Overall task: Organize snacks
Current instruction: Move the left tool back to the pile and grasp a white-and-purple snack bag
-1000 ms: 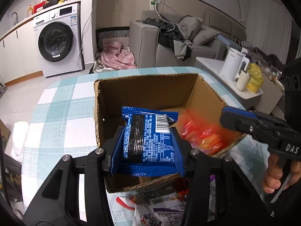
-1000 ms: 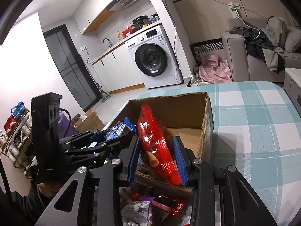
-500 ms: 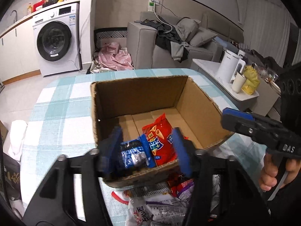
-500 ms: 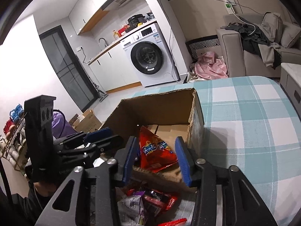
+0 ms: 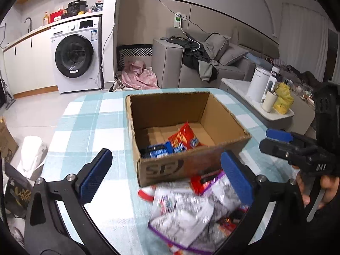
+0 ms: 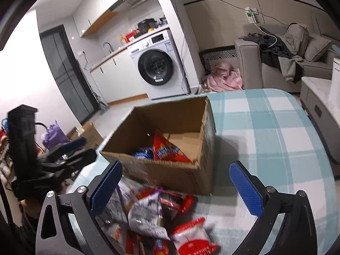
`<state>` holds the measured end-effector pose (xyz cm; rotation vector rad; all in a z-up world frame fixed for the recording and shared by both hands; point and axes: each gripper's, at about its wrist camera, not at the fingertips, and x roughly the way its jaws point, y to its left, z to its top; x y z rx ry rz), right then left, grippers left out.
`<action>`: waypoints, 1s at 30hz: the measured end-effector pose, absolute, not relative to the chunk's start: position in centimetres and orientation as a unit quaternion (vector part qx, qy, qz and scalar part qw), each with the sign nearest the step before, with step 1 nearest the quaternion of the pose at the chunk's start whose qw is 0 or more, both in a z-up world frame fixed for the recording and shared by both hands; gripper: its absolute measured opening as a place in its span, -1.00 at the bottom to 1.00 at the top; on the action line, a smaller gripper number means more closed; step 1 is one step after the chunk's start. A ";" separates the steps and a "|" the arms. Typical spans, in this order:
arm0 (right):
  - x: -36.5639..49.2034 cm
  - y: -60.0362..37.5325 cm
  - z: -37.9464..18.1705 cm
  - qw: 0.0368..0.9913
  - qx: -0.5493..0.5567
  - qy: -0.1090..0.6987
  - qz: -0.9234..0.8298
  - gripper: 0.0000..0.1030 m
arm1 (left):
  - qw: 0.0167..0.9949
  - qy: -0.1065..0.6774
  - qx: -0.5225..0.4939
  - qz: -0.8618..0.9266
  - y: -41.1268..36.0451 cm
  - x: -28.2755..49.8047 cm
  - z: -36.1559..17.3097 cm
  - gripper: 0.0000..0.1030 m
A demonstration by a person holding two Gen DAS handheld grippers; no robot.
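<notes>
An open cardboard box [image 5: 225, 114] stands on the checked table; it also shows in the right wrist view [image 6: 204, 125]. Inside lie a blue packet [image 5: 156, 150] and a red packet [image 5: 183, 138], seen from the right as well: the blue packet [image 6: 143, 153] and the red packet [image 6: 167, 149]. A pile of snack packets [image 5: 191, 210] lies in front of the box, also in the right wrist view [image 6: 153, 214]. My left gripper [image 5: 165, 176] is open and empty above the pile. My right gripper [image 6: 175, 188] is open and empty above the pile too.
The table [image 5: 89, 127] has a teal and white checked cloth. A side table with a white kettle [image 5: 260, 84], a cup and a yellow bag stands to the right. A washing machine [image 5: 76, 53] and a sofa [image 5: 204, 63] stand behind.
Both grippers opened and let the blue and the red packet drop into the box. Both then pulled back toward me, over the pile in front of the box.
</notes>
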<state>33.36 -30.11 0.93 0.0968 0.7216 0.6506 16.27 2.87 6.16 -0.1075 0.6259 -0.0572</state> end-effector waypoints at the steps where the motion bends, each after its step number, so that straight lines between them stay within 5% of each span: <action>1: 33.1 -30.2 0.9 0.883 0.047 0.346 0.314 0.99 | 0.950 0.306 -0.051 -0.028 2.8 15.6 6.2 0.97; 30: 29.7 -29.6 -3.0 0.863 -0.028 0.404 0.304 0.99 | 0.933 0.353 -0.056 -0.043 2.4 11.3 3.3 0.97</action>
